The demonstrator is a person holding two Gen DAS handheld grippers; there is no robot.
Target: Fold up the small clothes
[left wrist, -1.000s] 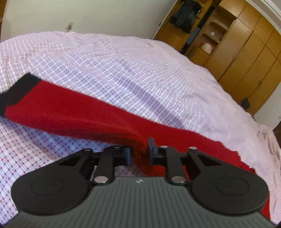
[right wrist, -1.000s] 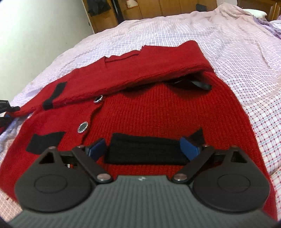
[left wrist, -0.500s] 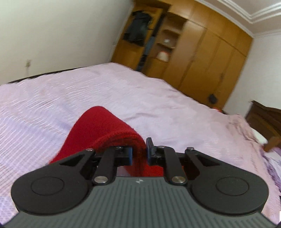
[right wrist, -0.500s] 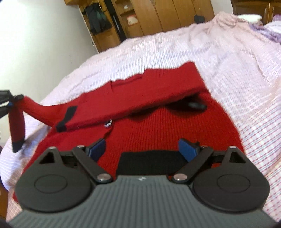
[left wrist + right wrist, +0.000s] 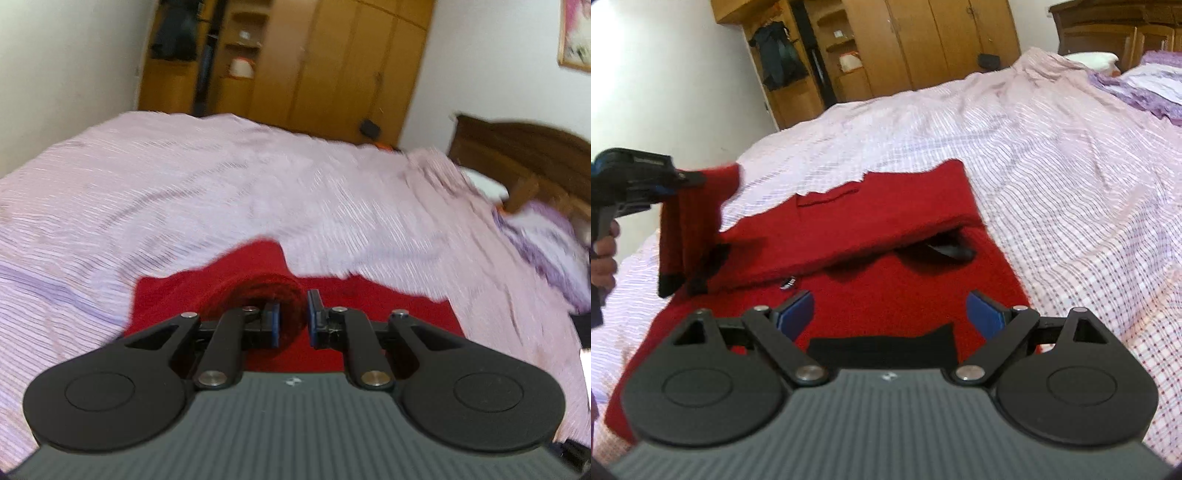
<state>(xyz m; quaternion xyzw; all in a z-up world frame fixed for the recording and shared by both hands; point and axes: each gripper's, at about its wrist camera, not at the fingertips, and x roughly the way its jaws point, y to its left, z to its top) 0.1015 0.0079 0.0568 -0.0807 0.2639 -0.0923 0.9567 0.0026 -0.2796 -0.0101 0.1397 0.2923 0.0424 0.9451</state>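
A red knit cardigan [image 5: 886,273] with black trim lies flat on the bed, one sleeve folded across its chest. My left gripper [image 5: 293,318] is shut on the other sleeve [image 5: 266,291] and holds it up in the air. In the right wrist view that left gripper [image 5: 694,179] is at the far left, and the sleeve [image 5: 690,229] hangs from it with its black cuff down, beside the cardigan's edge. My right gripper [image 5: 890,310] stands open just above the cardigan's lower part, with the black hem band [image 5: 882,347] below it and nothing between its fingers.
The bed [image 5: 1052,177] wears a pink checked sheet. Wooden wardrobes [image 5: 923,44] line the far wall and a dark headboard [image 5: 524,147] stands at the right. Purple bedding [image 5: 1145,88] lies near the pillows. A hand [image 5: 605,254] holds the left gripper's handle.
My left gripper lifted the sleeve off the sheet and swung it up and inward toward the cardigan's body, rolling as it went. My right gripper rose a little and stayed open.
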